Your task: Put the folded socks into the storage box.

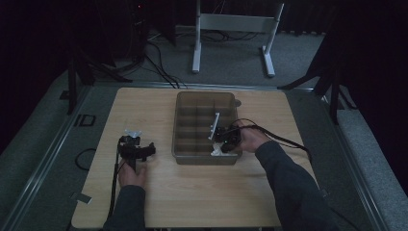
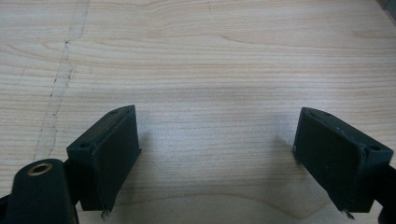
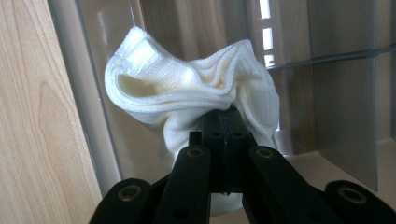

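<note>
I have the right gripper (image 3: 224, 122) pinched tight on a white sock (image 3: 187, 93), its jaws closed together with the knit bunched up above them, and I read this as the placing step: the sock is being put into the divided bin (image 1: 179, 126) that sits toward the far middle of the table (image 1: 144, 202). In the high view the right gripper (image 1: 226, 143) reaches into the bin's near right corner, and the sock (image 1: 216, 151) shows as a pale lump in that corner compartment, close against the bin's near wall. Whether it already rests on the bottom I cannot tell. My left gripper (image 2: 217, 154) waits over bare wood near the table's left edge, jaws spread wide with nothing between them; from above the left gripper (image 1: 137, 150) sits well apart from the bin. Next, I judge, the sock needs lowering fully into that compartment, then the jaws parting and a straight lift out so the fabric does not drag back over the dividers
</note>
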`<state>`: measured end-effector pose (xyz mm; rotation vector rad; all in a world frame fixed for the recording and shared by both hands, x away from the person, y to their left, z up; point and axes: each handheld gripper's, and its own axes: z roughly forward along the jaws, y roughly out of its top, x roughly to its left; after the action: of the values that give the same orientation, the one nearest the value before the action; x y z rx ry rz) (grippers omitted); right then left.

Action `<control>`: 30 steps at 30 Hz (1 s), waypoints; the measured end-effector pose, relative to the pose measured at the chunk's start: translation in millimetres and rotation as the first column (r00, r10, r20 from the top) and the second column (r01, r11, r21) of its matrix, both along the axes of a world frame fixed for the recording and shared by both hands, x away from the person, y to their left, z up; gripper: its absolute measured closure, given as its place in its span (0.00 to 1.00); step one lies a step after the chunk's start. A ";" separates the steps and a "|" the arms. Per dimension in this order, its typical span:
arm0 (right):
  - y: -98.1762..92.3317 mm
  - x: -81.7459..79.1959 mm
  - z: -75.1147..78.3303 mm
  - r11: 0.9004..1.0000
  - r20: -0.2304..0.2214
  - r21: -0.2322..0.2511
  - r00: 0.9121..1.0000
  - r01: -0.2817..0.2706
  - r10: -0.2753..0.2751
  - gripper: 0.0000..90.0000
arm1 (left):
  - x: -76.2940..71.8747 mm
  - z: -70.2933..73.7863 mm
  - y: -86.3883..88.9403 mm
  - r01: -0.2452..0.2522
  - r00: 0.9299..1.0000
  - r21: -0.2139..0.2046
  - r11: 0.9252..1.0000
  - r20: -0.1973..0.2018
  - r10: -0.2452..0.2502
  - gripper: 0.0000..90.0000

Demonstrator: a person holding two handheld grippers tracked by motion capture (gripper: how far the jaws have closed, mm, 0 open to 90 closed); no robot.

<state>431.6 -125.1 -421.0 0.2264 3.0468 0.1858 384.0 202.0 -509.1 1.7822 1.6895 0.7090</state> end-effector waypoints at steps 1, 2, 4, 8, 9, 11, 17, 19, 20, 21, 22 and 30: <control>0.1 0.1 -0.4 1.000 0.000 -0.001 1.000 -0.001 0.001 1.00 | 0.0 0.0 0.0 0.000 1.000 0.000 1.000 0.000 0.000 0.16; 0.3 0.1 -0.8 1.000 -0.002 -0.003 1.000 0.000 0.000 1.00 | 0.0 0.0 0.0 0.000 1.000 0.000 1.000 0.000 0.000 0.16; 0.5 0.1 -1.5 1.000 -0.002 -0.007 1.000 -0.002 0.002 1.00 | 0.0 0.0 0.0 0.000 1.000 0.000 1.000 0.000 0.000 0.16; 1.3 -0.4 -4.2 1.000 -0.005 -0.016 1.000 -0.002 0.002 1.00 | 0.0 0.0 0.0 0.000 1.000 0.000 1.000 0.000 0.000 0.16; 1.5 -0.3 -5.1 1.000 -0.003 -0.020 1.000 -0.005 0.005 1.00 | 0.0 0.0 -0.1 -0.001 1.000 -0.001 1.000 0.000 0.001 0.16; 2.6 -0.8 -8.7 0.999 -0.008 -0.035 1.000 -0.007 0.006 1.00 | 0.0 0.0 -0.1 -0.001 1.000 -0.001 1.000 0.000 0.001 0.16; 5.2 -1.3 -17.5 0.998 -0.011 -0.066 1.000 -0.012 0.011 1.00 | 0.0 -0.1 -0.2 -0.003 1.000 -0.003 1.000 0.002 0.003 0.16; 3.7 -1.1 -14.5 0.998 -0.011 -0.063 1.000 -0.012 0.012 1.00 | 0.0 0.0 -0.2 -0.001 1.000 -0.002 1.000 0.000 0.001 0.16; 2.7 -1.2 -12.3 0.998 -0.008 -0.057 1.000 -0.013 0.013 1.00 | 0.0 0.0 -0.1 -0.001 1.000 -0.001 1.000 0.000 0.001 0.16; 1.8 -1.4 -10.0 0.999 -0.007 -0.048 1.000 -0.012 0.012 1.00 | 0.0 0.0 -0.1 -0.001 1.000 -0.001 1.000 0.000 0.001 0.16; 0.8 -1.5 -7.0 0.999 -0.004 -0.038 1.000 -0.012 0.012 0.99 | 0.0 0.0 -0.1 -0.001 1.000 -0.001 1.000 0.000 0.001 0.16; -10.7 -1.6 22.7 0.997 0.014 0.080 1.000 0.008 -0.009 0.98 | 0.0 0.0 -0.1 -0.001 1.000 -0.001 1.000 0.000 0.001 0.16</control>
<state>430.0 -135.8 -398.3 0.2417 3.0270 0.3077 384.0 201.9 -509.1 1.7808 1.6905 0.7087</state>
